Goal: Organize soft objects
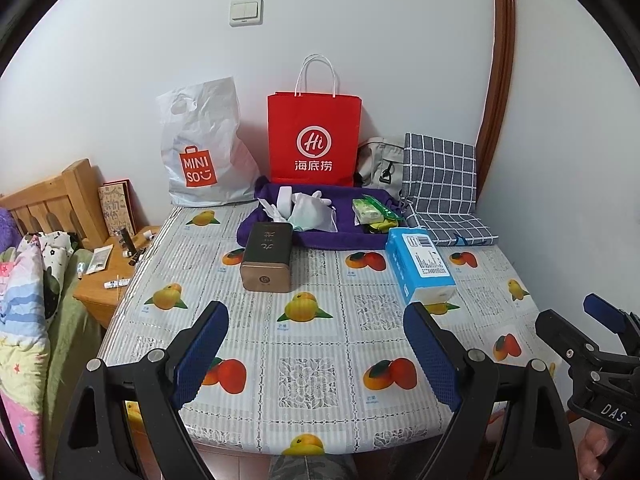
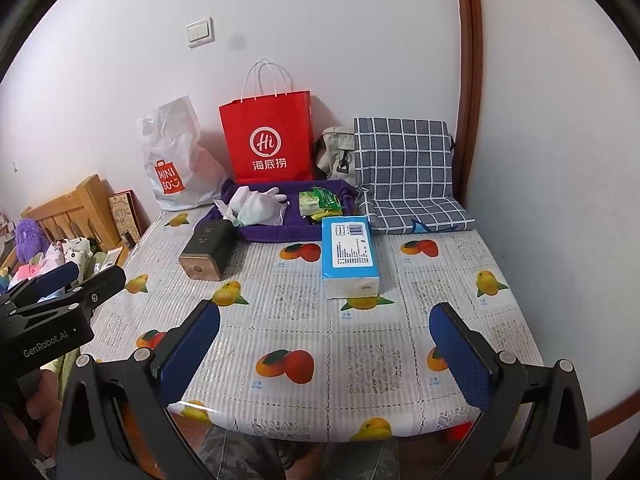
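A blue-and-white tissue pack [image 1: 422,268] [image 2: 350,254] lies on the fruit-print tablecloth [image 1: 312,344] [image 2: 320,320]. Behind it sits a purple fabric tray [image 1: 256,228] [image 2: 260,234] holding white gloves [image 1: 310,208] [image 2: 258,202] and green packets [image 1: 370,212] [image 2: 320,202]. A grey checked cushion [image 1: 440,188] [image 2: 404,168] leans at the back right. My left gripper [image 1: 316,312] hovers open over the near table edge, nothing between its fingers. My right gripper [image 2: 326,316] is likewise open and empty, short of the tissue pack.
A dark tin box [image 1: 267,260] [image 2: 206,252] stands left of the tissue pack. A red paper bag [image 1: 314,140] [image 2: 268,140], a white plastic bag [image 1: 204,148] [image 2: 172,160] and a beige bag [image 1: 378,162] [image 2: 334,152] line the wall. A wooden nightstand [image 1: 108,280] and bedding are at left.
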`<state>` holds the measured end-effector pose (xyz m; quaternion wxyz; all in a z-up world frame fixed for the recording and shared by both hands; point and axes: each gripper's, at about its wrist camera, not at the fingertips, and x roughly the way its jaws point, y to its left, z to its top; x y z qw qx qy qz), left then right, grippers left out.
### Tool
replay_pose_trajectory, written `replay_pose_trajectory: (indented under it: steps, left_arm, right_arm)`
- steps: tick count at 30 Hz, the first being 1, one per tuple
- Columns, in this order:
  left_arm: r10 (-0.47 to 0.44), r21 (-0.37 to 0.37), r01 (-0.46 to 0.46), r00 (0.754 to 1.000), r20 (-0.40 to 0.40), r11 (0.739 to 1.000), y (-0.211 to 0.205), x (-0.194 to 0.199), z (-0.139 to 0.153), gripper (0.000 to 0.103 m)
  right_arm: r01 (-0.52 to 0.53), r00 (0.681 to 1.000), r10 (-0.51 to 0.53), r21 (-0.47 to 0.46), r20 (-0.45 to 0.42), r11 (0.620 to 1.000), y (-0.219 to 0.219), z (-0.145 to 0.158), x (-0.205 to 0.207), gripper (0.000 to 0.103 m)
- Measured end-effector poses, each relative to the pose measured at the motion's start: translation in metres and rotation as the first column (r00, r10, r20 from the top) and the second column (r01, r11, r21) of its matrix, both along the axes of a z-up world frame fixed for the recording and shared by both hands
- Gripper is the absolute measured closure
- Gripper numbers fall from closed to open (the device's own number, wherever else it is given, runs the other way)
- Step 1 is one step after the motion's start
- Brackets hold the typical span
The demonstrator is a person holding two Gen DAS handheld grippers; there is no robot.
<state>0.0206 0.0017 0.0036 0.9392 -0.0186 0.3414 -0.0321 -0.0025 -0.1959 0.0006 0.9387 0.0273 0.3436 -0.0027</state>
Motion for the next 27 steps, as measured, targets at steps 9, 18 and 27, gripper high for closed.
replay_pose_trajectory:
  steps: [9,18,27]
  left_arm:
    - [-0.006,-0.003,0.006,1.0,-0.003,1.0,0.0016,-0.0002,0.0005,0.014]
    - [-0.01,0.0,0.01,1.0,-0.002,1.0,0.0007,-0.0003,-0.0004,0.014]
    - [-0.011,-0.002,0.011,1.0,-0.001,1.0,0.0005,-0.0008,-0.0004,0.014]
  right_arm:
    - [-0.003,1.0,0.003,0.004,0.002,1.0,-0.0001,0.0002,-0.0012,0.0]
    - [0.009,1.0,-0.009,0.009,0.003,1.0,0.0003,0.0001,-0.0016,0.0]
    - [0.008,1.0,-0.008,0.012,0.002,1.0,-0.001,0.0002,-0.0018,0.0]
